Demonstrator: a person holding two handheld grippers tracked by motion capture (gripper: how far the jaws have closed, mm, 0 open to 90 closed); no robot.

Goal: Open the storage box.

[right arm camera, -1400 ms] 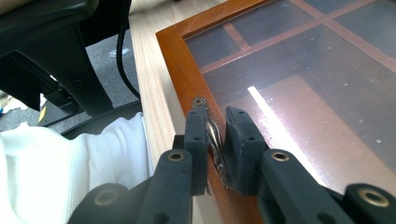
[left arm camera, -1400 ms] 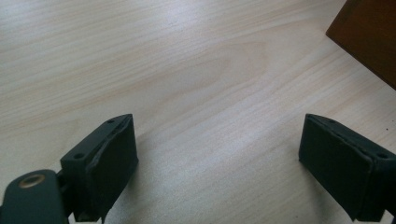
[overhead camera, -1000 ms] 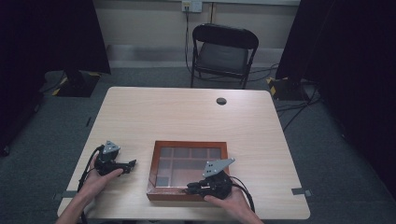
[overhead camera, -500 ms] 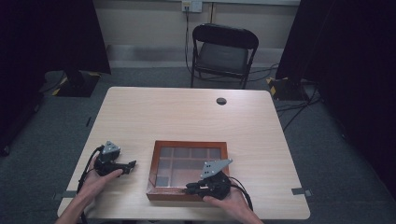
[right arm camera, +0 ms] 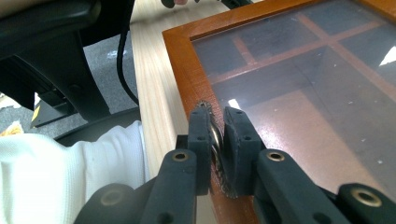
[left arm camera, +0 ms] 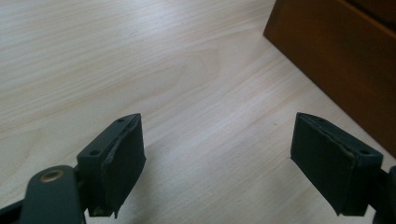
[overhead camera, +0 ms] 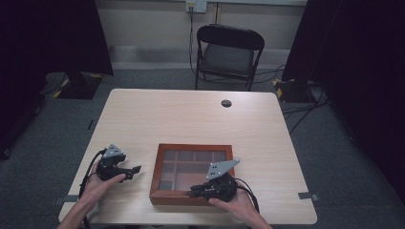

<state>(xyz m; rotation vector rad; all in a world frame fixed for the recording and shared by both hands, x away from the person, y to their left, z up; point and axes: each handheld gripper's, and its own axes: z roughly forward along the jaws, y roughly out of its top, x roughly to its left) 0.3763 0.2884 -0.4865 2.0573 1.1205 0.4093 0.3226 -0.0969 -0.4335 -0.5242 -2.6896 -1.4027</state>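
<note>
Pale wood-grain tabletop [overhead camera: 191, 119], a dark round grommet [overhead camera: 226, 103] near its far edge; grey carpet, 1 black folding chair [overhead camera: 228, 53] beyond, dark curtains either side. No legible writing. Left of the box, the left gripper [overhead camera: 135, 170] rests in a hand, jaws apart with nothing between them, having just been closing slightly. The glass-lidded wooden box [overhead camera: 191, 151] sits at the near edge, centre. At its near rim, the right gripper [right arm camera: 217, 135] has jaws clamped on a small metal clasp [right arm camera: 216, 138].
</note>
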